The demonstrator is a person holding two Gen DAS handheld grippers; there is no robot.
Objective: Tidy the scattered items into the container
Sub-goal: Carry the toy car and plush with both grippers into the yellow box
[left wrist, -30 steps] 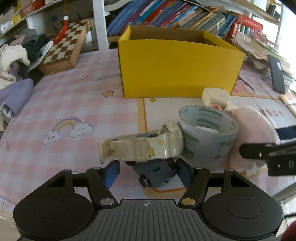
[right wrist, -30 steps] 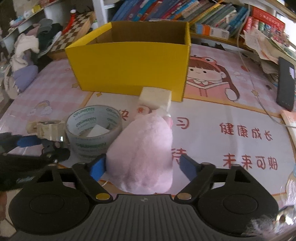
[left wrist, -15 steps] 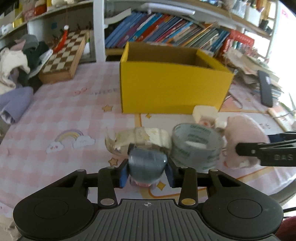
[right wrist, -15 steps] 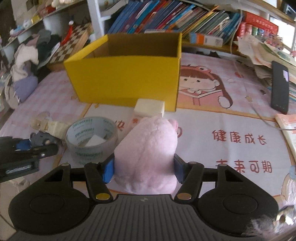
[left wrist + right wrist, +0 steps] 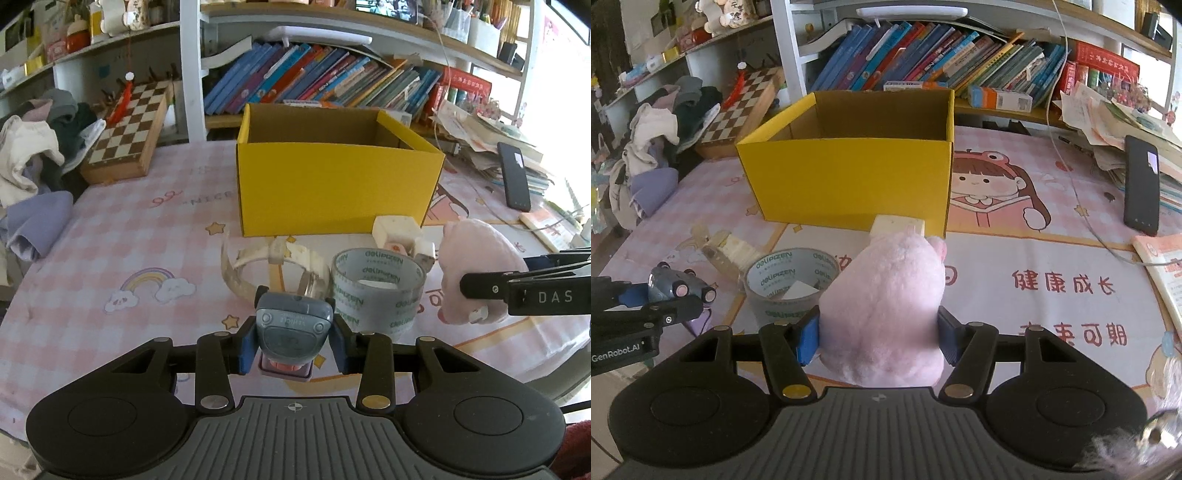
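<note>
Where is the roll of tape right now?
The roll of tape stands on the table mat, in front of the yellow box, with the watch on its left and the pink plush toy on its right.

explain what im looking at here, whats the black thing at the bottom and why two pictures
The black thing is a handheld claw; a person holds one in each hand, each with its own camera looking along its two fingers, hence two pictures. The left claw is shut on a grey-blue toy car. The right claw is shut on a pink plush toy. On the pink table mat lie a tape roll, a pale watch and a white block, before a yellow box.
</note>
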